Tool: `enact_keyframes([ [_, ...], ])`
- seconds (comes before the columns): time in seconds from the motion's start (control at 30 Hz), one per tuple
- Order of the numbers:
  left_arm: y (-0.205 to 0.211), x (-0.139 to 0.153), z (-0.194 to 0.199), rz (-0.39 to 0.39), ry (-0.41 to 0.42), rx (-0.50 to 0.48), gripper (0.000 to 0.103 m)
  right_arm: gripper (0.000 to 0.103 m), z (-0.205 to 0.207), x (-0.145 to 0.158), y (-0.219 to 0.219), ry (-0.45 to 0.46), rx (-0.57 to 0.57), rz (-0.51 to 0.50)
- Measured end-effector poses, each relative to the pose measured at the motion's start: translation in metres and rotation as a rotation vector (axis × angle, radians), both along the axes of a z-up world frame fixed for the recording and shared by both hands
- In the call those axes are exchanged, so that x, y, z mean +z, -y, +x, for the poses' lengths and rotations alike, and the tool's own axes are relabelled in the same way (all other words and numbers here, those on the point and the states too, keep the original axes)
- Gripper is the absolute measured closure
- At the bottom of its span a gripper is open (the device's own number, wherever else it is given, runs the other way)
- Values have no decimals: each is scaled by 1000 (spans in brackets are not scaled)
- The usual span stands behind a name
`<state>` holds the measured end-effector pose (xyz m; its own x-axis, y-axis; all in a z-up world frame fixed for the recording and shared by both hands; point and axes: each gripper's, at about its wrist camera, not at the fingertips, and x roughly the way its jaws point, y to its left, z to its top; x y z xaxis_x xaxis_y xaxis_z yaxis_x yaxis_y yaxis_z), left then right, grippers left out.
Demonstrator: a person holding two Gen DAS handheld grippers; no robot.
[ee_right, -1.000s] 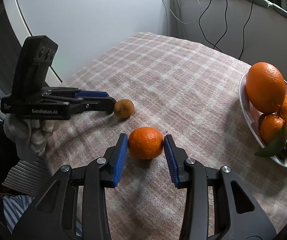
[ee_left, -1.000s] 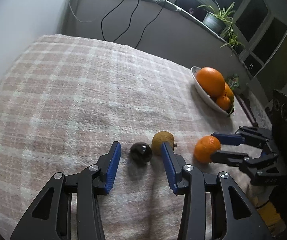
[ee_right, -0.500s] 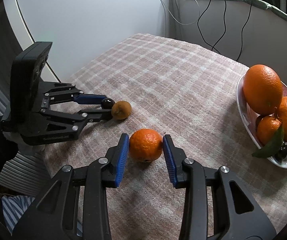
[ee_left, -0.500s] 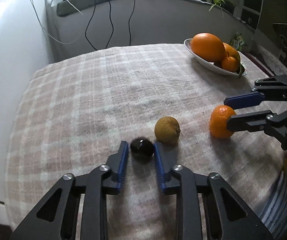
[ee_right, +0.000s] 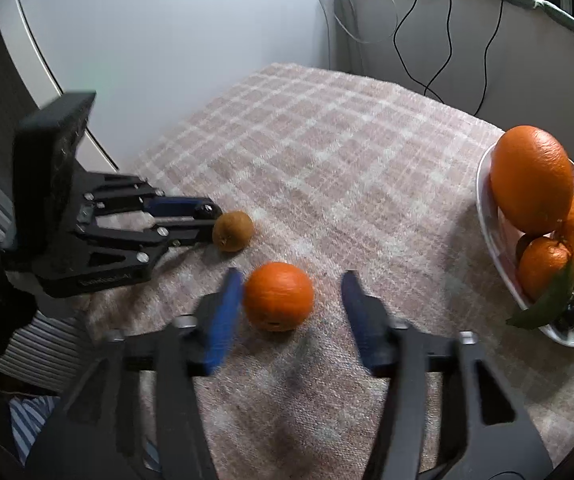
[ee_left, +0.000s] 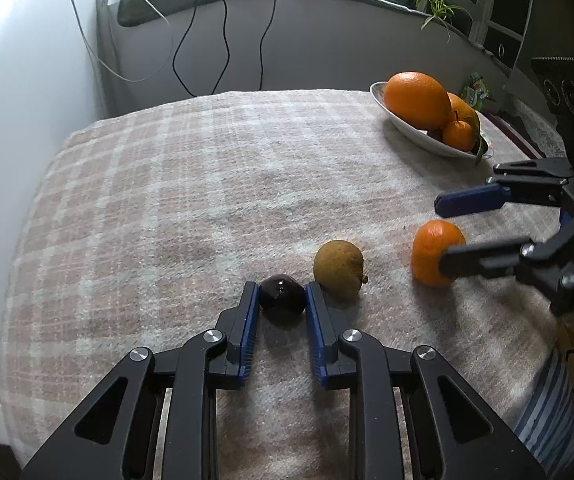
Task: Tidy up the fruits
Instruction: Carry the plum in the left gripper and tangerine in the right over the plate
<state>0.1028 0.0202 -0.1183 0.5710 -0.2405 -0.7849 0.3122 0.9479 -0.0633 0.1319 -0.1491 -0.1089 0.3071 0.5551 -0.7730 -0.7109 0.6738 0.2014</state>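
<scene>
My left gripper (ee_left: 282, 300) is shut on a small dark plum (ee_left: 282, 298) that rests on the checked tablecloth (ee_left: 207, 184). A brown kiwi (ee_left: 339, 263) lies just right of it, touching the right finger. My right gripper (ee_right: 291, 294) is open around a small orange (ee_right: 278, 296), with its left pad against the fruit and a gap on the right side. That orange (ee_left: 435, 251) and the right gripper (ee_left: 447, 232) also show at the right of the left wrist view. The left gripper (ee_right: 207, 222) and the kiwi (ee_right: 233, 230) show in the right wrist view.
A white bowl (ee_left: 411, 132) with a big orange (ee_left: 417, 99) and smaller oranges stands at the far right of the table; it also shows in the right wrist view (ee_right: 487, 216). Cables hang on the wall behind. The table edge is close on my side.
My left gripper has closed on the plum. My right gripper, tight around the orange before, has spread its fingers wider; the orange stays on the cloth.
</scene>
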Motion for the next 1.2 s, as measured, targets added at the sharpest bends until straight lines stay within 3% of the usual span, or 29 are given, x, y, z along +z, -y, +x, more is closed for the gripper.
enact_keyframes([
  [0.17,-2,2,-2,-10,-3,10,81,45,-3,-4,-8,-5,20,-13],
  [0.27,-4,4,-4,-12,-1,19,81,62,-6,-2,-12,-13,43,-13],
  [0.47,-13,16,-5,-44,14,45,81,62,-11,4,-10,27,31,-28],
  [0.8,7,53,23,-93,80,11,81,62,12,45,43,92,-89,48],
  [1.2,85,86,84,-159,111,-118,81,62,72,75,127,149,-296,100],
])
